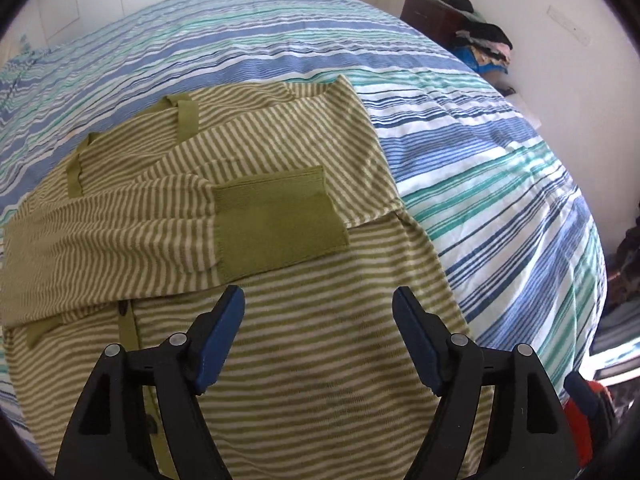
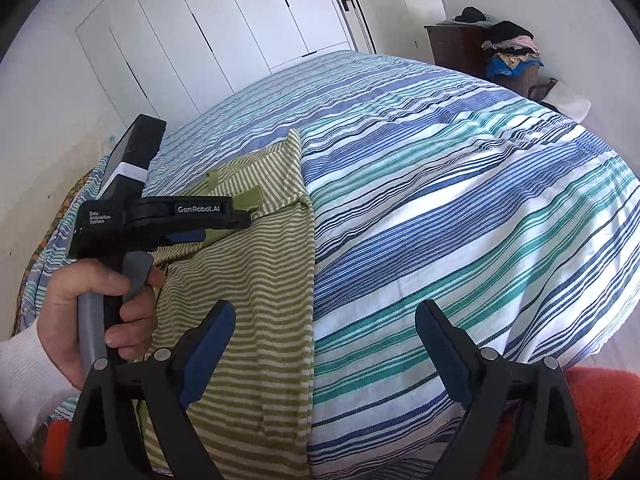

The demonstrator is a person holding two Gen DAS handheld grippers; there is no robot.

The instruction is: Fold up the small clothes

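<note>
Nearest the left wrist camera, the left gripper hangs with its blue-padded black jaws spread wide and nothing between them, poised just above the lower body of the green-and-cream striped knit cardigan, which lies flat on the bed with blue, teal and white striped bedding. Just beyond the pads, the cardigan's sleeve is folded across the chest, its solid olive ribbed cuff lying a little ahead of the left finger; the button placket runs down the garment's left part in this view. In the right wrist view, the right gripper is likewise spread and empty, straddling the cardigan's straight right-hand edge: its left finger is over the striped knit, its right finger over bare bedding. To its left a hand in a white sleeve grips the grey handle of the other gripper above the cardigan. An orange fuzzy fabric shows at the near bed edge, low in the frame. To the right of the garment, the bedding stretches wide and unoccupied to the mattress's rounded edge, and more bare cover lies beyond the collar. Farther off, beside the bed's far corner, a dark brown wooden cabinet stands against the white wall with dark clothing heaped on top, and next to it a pile of mixed clothes fills what looks like a basket. White panelled wardrobe doors close the far side.
</note>
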